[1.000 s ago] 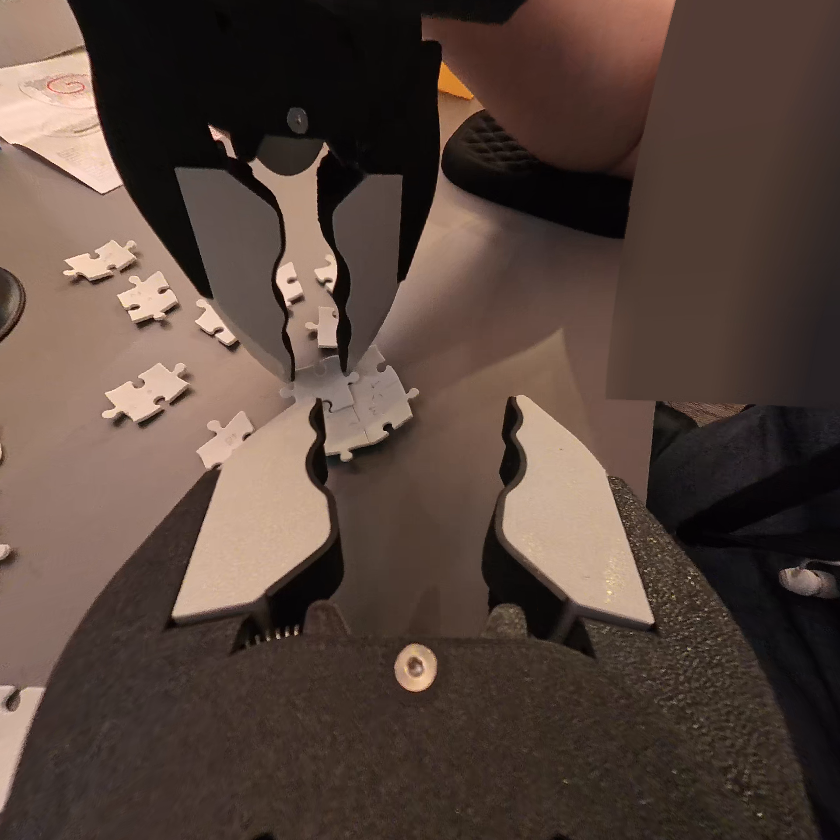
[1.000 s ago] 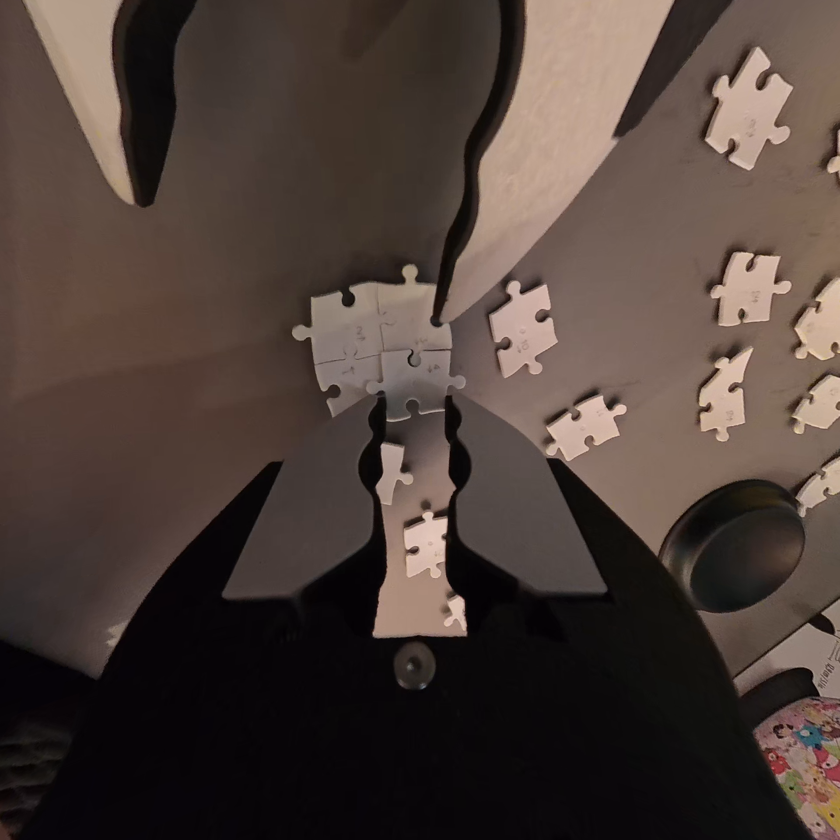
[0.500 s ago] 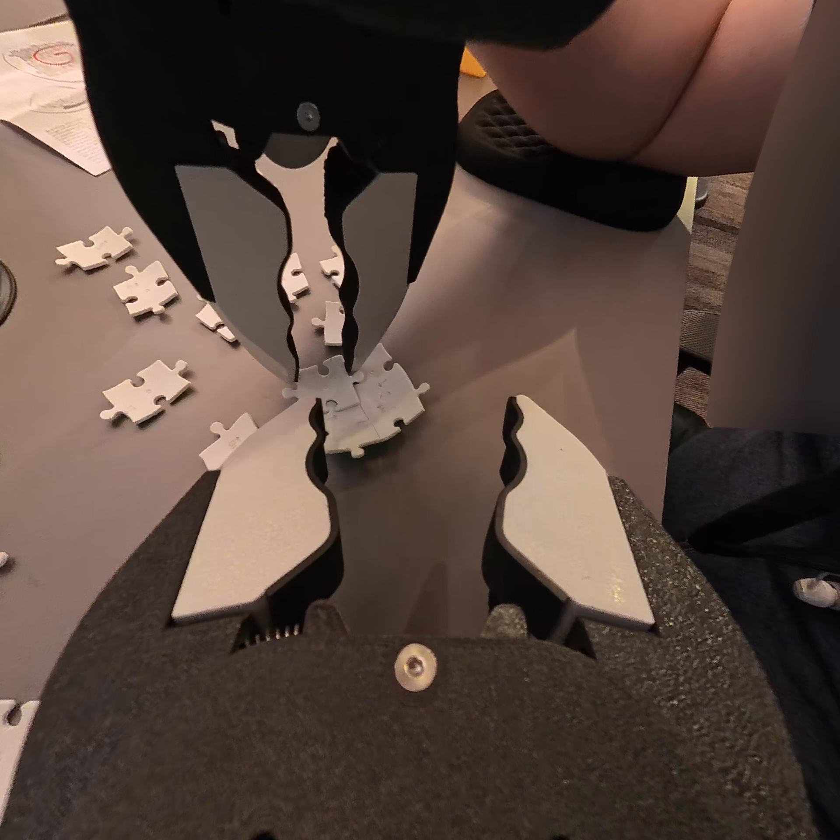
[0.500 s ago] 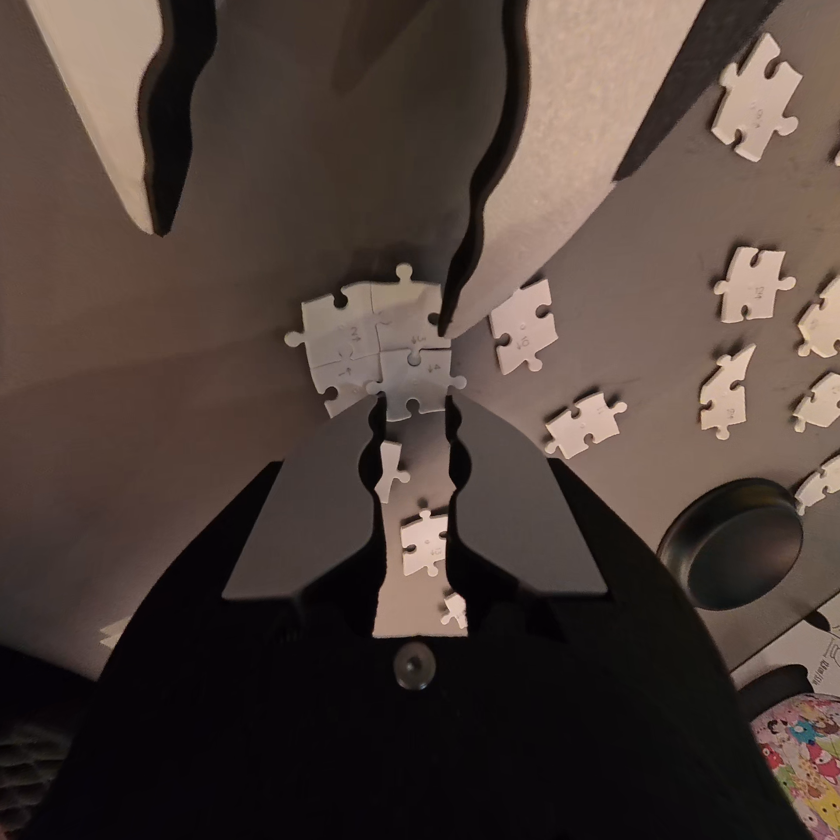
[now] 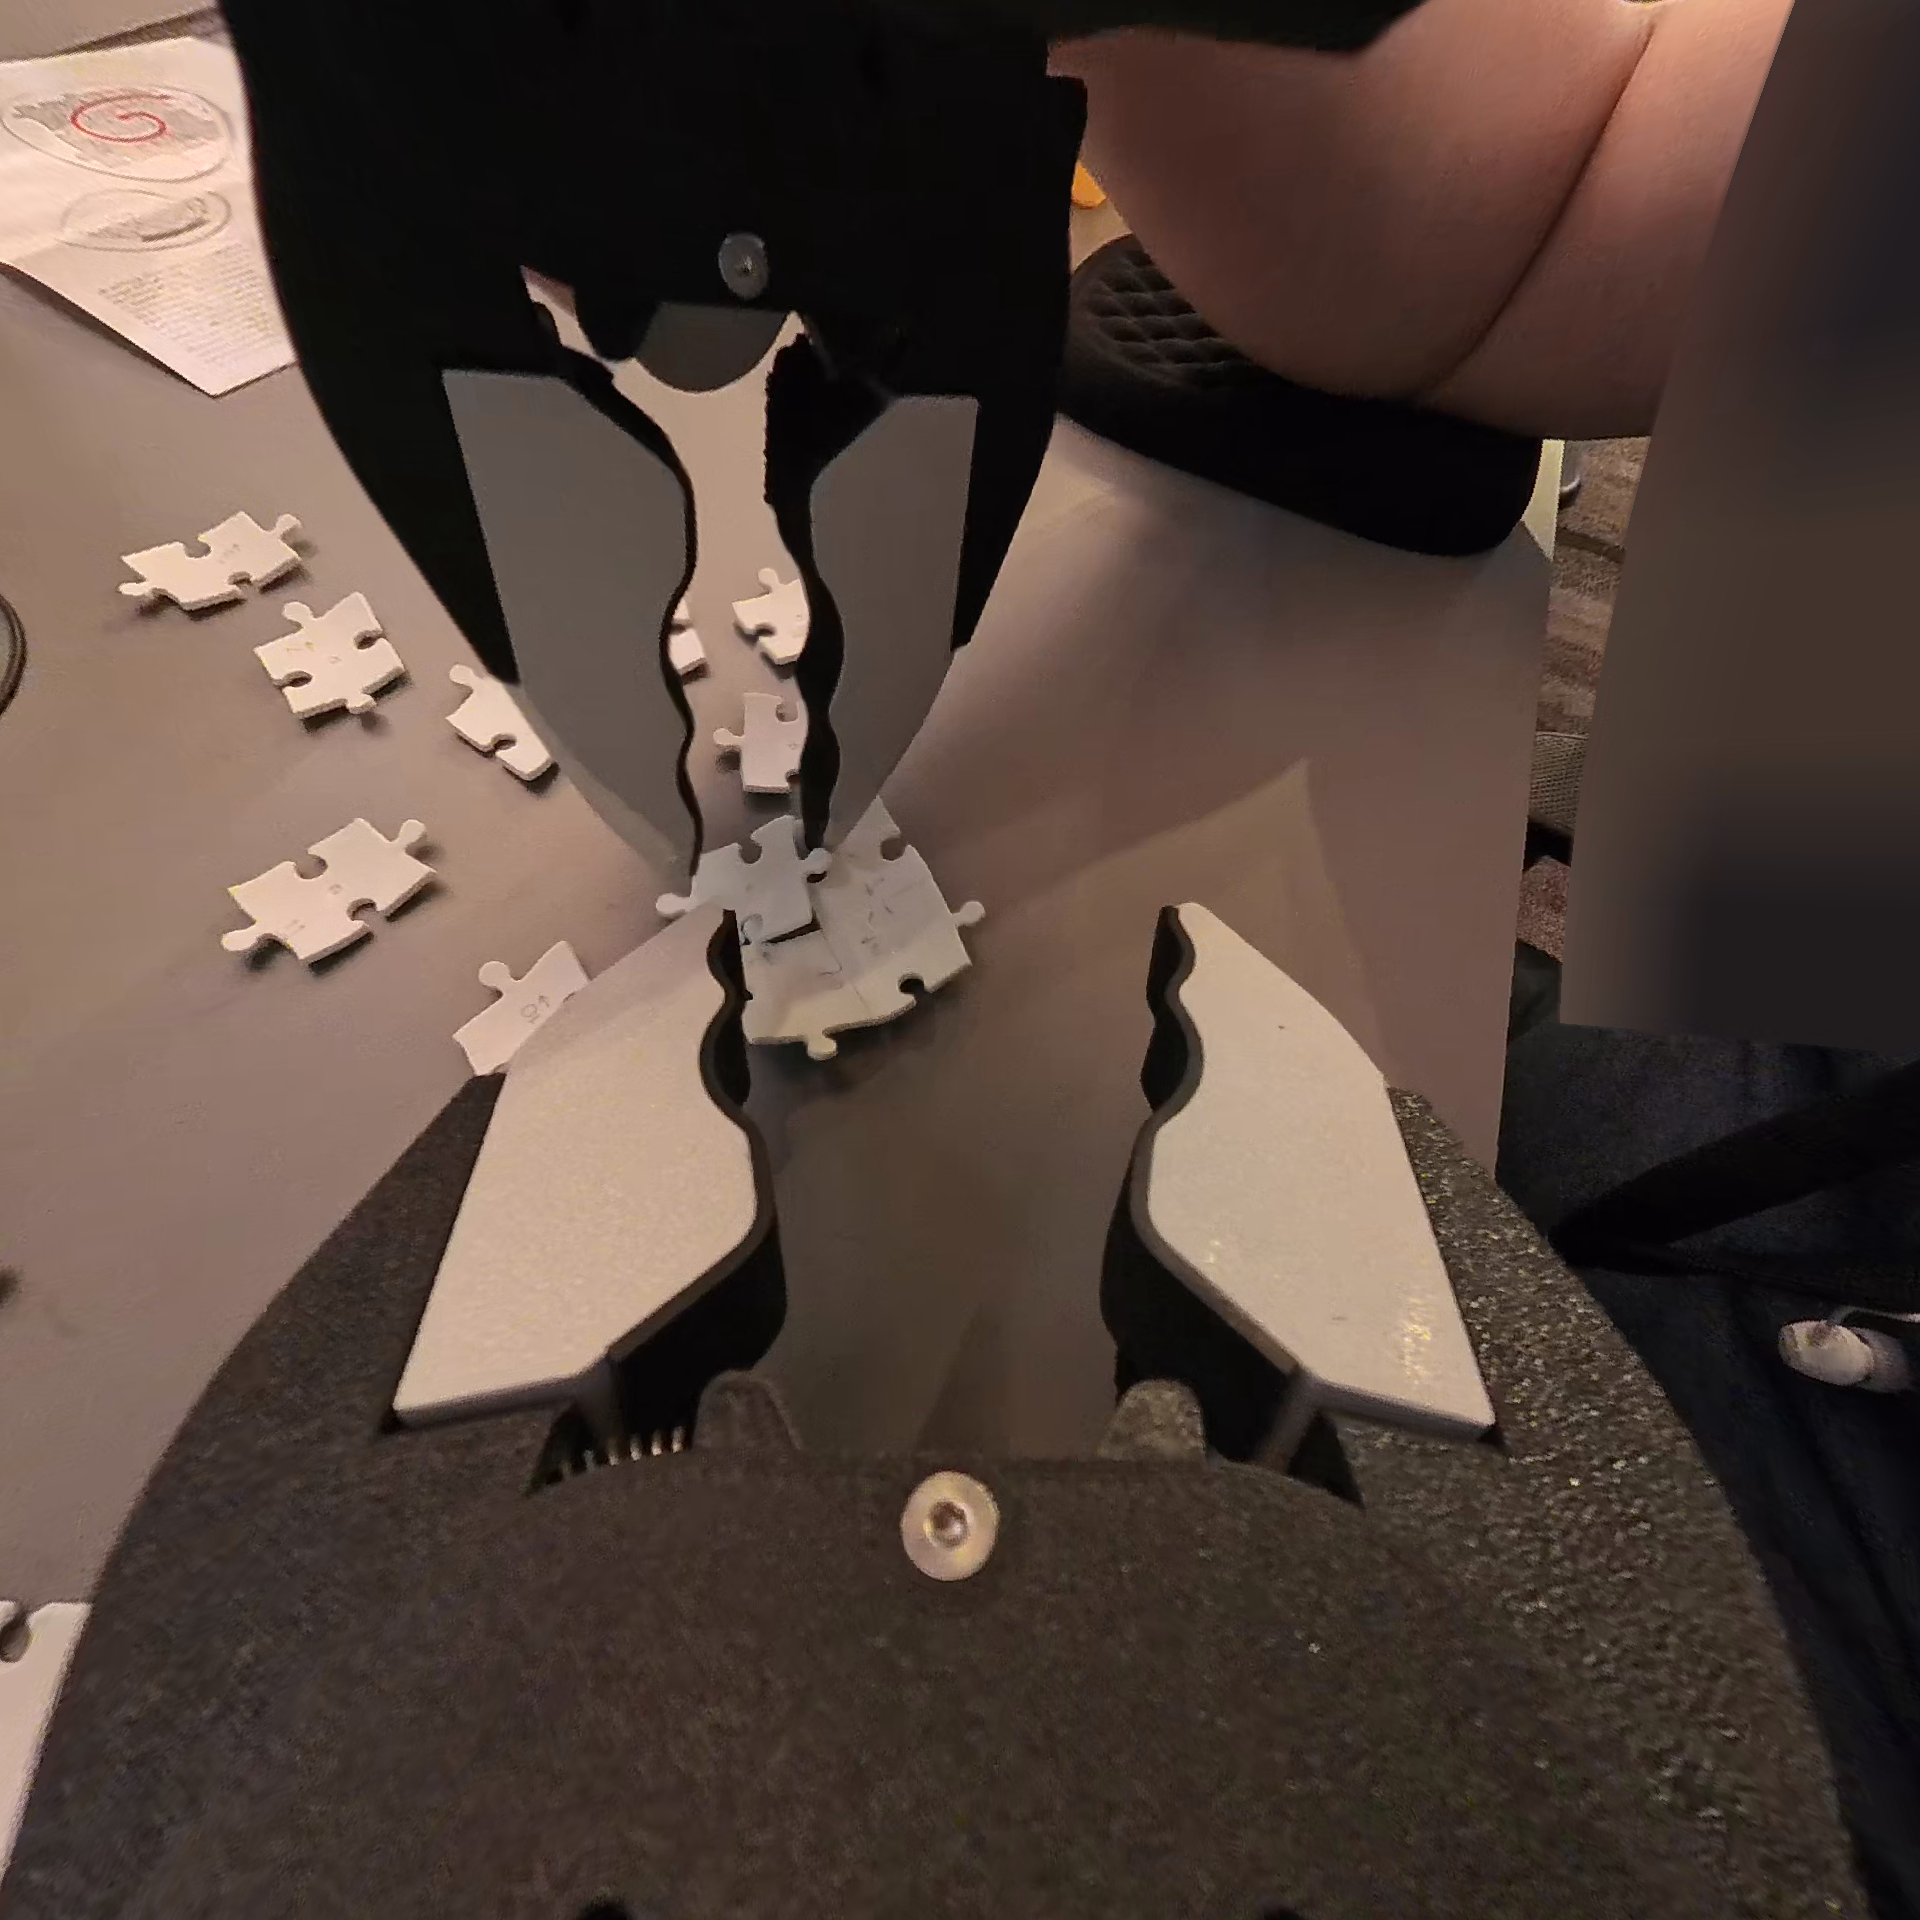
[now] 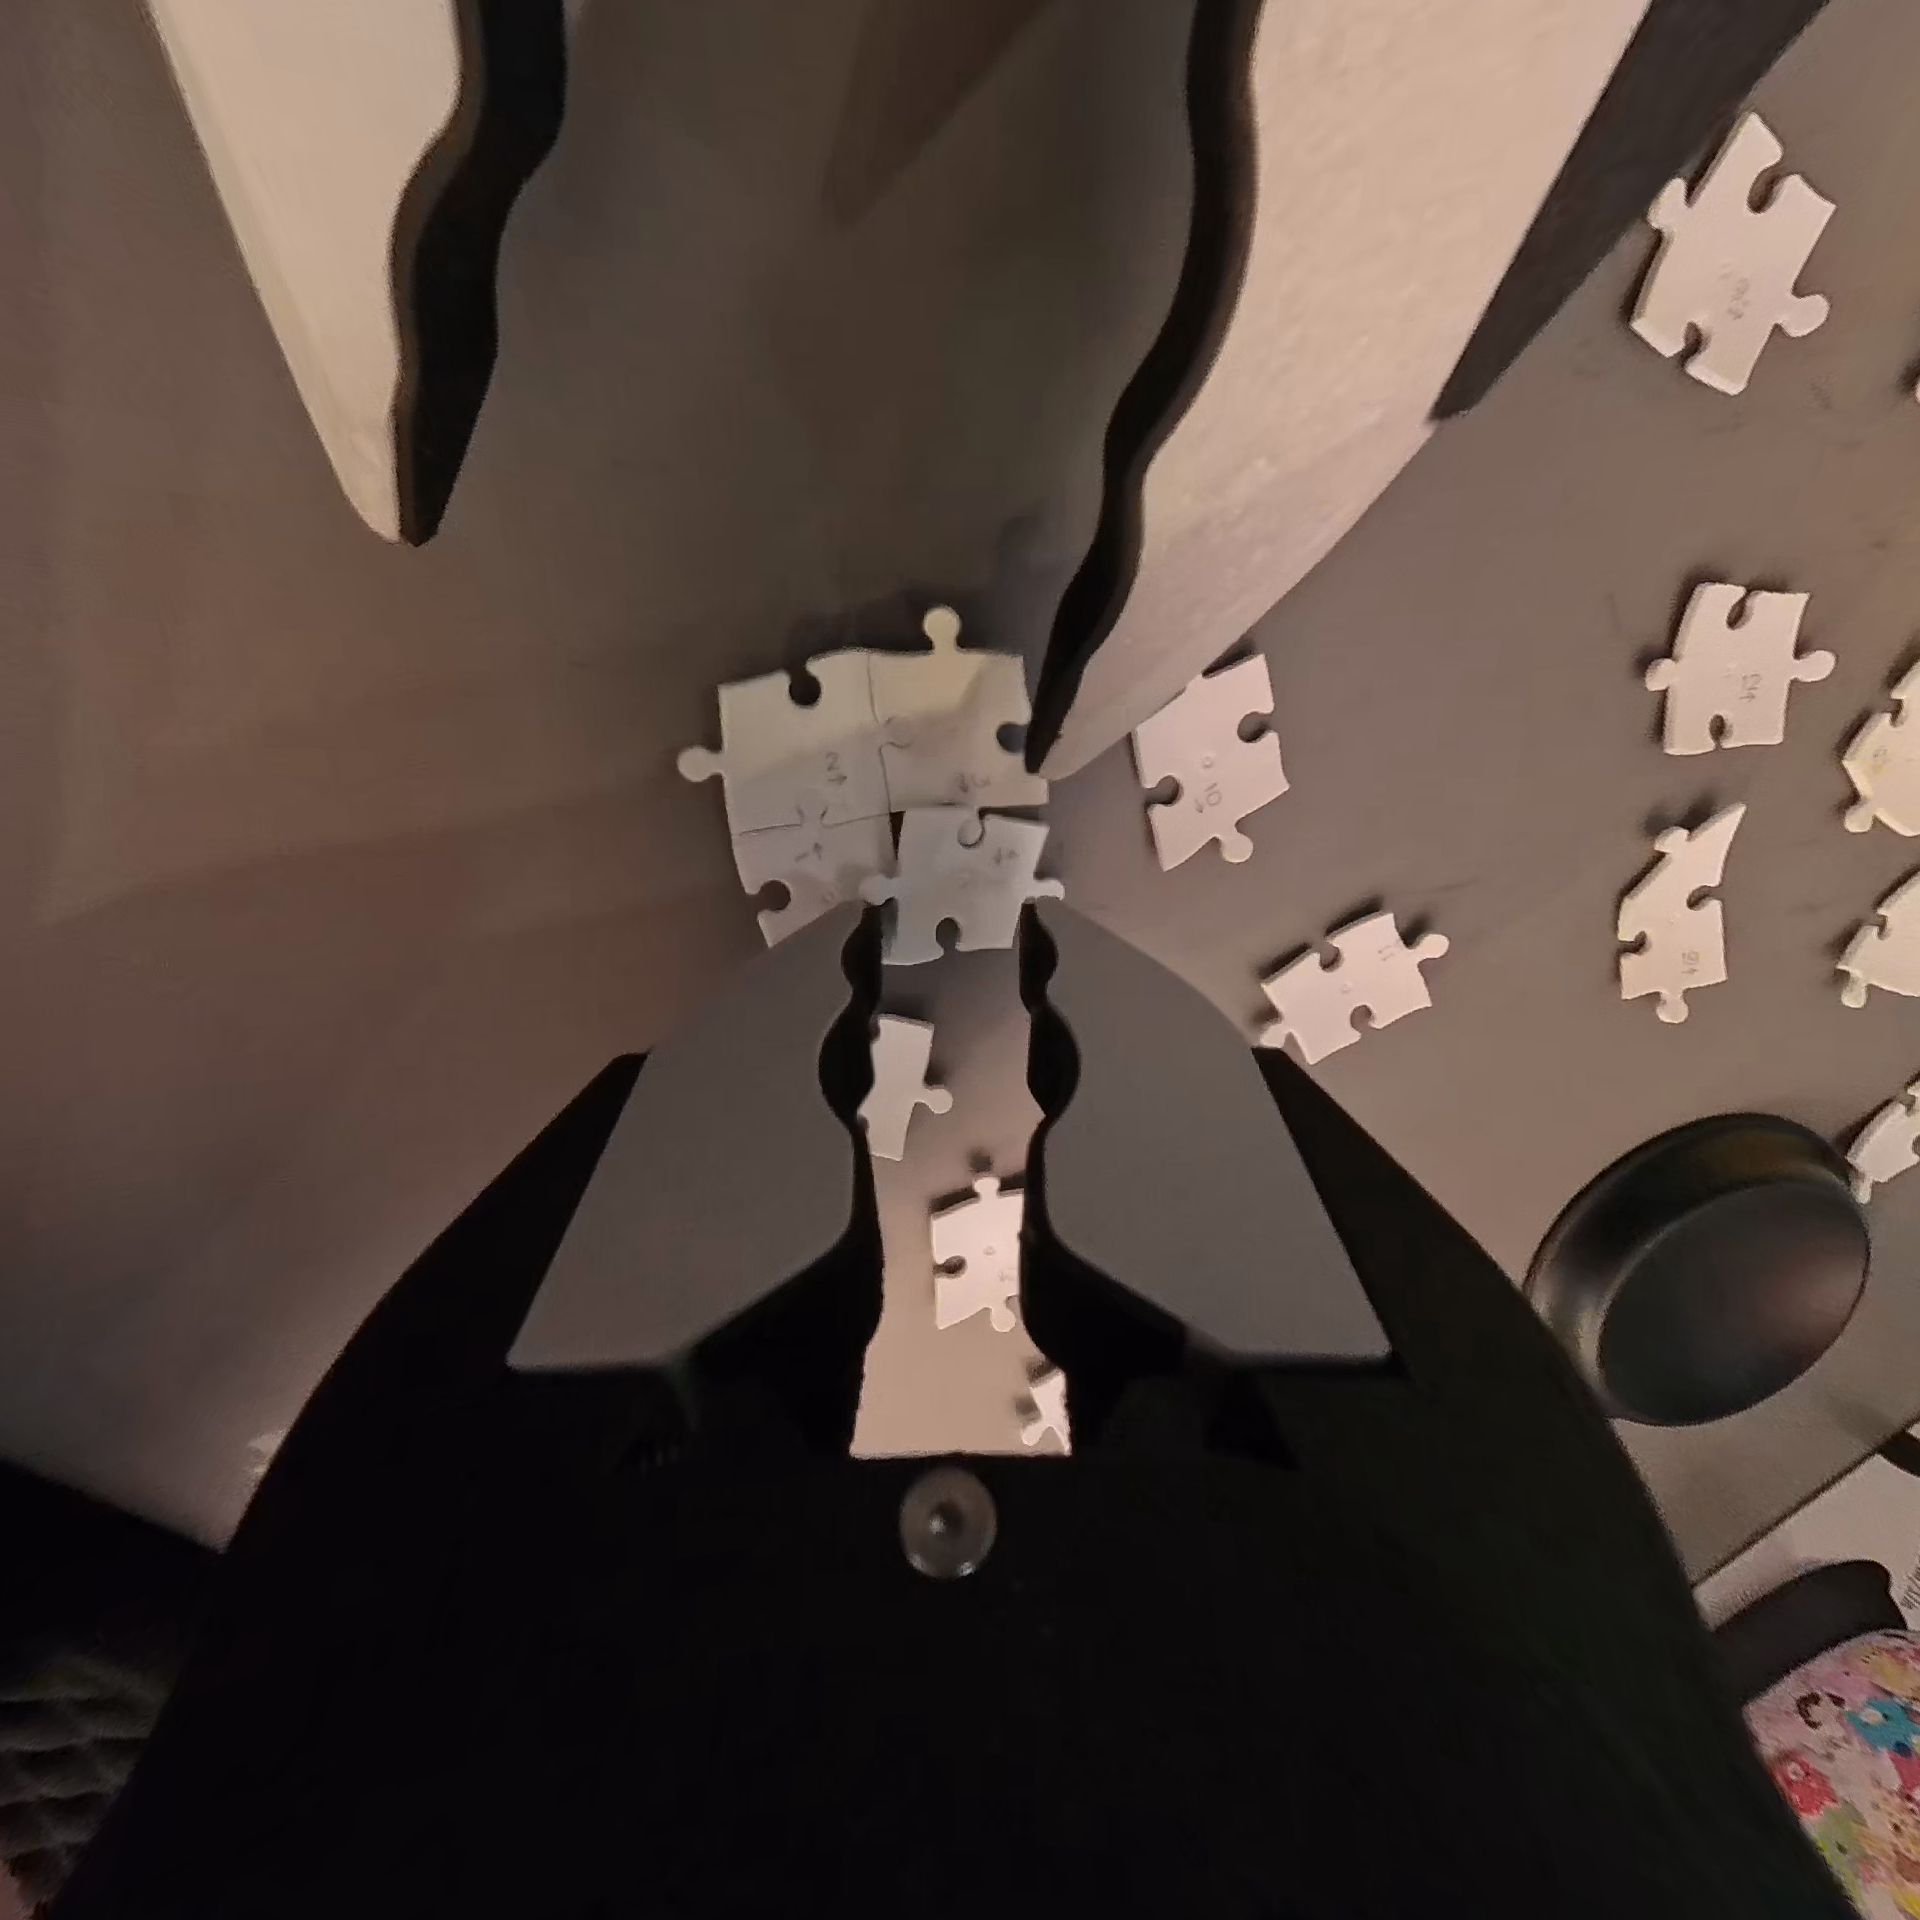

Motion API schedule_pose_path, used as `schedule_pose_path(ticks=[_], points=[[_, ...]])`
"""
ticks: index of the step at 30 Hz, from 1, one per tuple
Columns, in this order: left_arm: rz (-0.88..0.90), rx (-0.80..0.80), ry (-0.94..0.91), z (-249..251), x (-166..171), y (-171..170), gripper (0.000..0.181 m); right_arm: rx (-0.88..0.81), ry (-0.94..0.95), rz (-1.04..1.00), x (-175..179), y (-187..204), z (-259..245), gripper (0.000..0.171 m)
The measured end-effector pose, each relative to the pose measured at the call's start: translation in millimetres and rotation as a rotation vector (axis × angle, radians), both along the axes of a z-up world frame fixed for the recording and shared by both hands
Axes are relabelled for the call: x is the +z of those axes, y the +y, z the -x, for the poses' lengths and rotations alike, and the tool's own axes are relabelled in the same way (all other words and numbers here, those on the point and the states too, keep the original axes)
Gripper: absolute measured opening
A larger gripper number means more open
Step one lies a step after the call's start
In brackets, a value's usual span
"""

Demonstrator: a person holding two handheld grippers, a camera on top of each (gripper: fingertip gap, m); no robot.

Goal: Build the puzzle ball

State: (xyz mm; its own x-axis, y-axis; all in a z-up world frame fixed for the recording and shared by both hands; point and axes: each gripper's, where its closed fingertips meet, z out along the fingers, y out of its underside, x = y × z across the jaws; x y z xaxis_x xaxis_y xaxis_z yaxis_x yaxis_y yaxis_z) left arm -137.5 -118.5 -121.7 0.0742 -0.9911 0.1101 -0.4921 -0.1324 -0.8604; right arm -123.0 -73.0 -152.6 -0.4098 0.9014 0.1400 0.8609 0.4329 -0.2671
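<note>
A small curved cluster of joined white puzzle pieces (image 6: 831, 758) lies on the grey table (image 6: 312, 883); it also shows in the left wrist view (image 5: 883, 945). My right gripper (image 6: 954, 909) is shut on a single white puzzle piece (image 6: 961, 878) and holds it tilted over the cluster's near edge. In the left wrist view the right gripper (image 5: 753, 844) comes down from above with the piece (image 5: 764, 883) in its tips. My left gripper (image 5: 945, 925) is open and empty. One of its fingertips (image 6: 1049, 753) rests against the cluster's side.
Several loose white pieces (image 5: 332, 894) lie scattered on the table, some beside the cluster (image 6: 1210, 769). A black round dish (image 6: 1704, 1268) and a printed sheet (image 5: 135, 208) sit further out. A person's arm rests on a black pad (image 5: 1299, 447) near the table's edge. Both grippers' tips are roughly 20 cm from the black round dish (image 6: 1704, 1268).
The piece in my right gripper lay level against the cluster; now it is tipped up and sits askew over the cluster's edge. The left gripper has hardly moved.
</note>
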Motion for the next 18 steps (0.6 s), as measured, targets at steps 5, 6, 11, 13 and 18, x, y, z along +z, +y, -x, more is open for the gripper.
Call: schedule_pose_path(ticks=[5,6,11,13,18], points=[[0.051,0.005,-0.01,4.0,2.3,-3.4,0.074,-0.009,0.075,0.07,13.5,-5.6,0.2,0.027],[0.063,0.004,-0.013,4.9,2.9,-4.9,0.073,-0.019,0.1,0.094,17.7,-6.5,0.8,0.027],[0.072,-0.007,-0.018,3.9,4.8,-10.0,0.071,-0.136,0.191,0.204,25.7,-1.8,8.2,0.01],[0.073,-0.016,-0.003,0.8,2.0,-9.8,0.071,-0.178,0.211,0.238,25.0,-1.2,12.9,0.009],[0.092,-0.028,0.04,-6.2,-3.8,-3.5,0.071,-0.18,0.18,0.238,16.3,-7.0,11.4,0.003]])
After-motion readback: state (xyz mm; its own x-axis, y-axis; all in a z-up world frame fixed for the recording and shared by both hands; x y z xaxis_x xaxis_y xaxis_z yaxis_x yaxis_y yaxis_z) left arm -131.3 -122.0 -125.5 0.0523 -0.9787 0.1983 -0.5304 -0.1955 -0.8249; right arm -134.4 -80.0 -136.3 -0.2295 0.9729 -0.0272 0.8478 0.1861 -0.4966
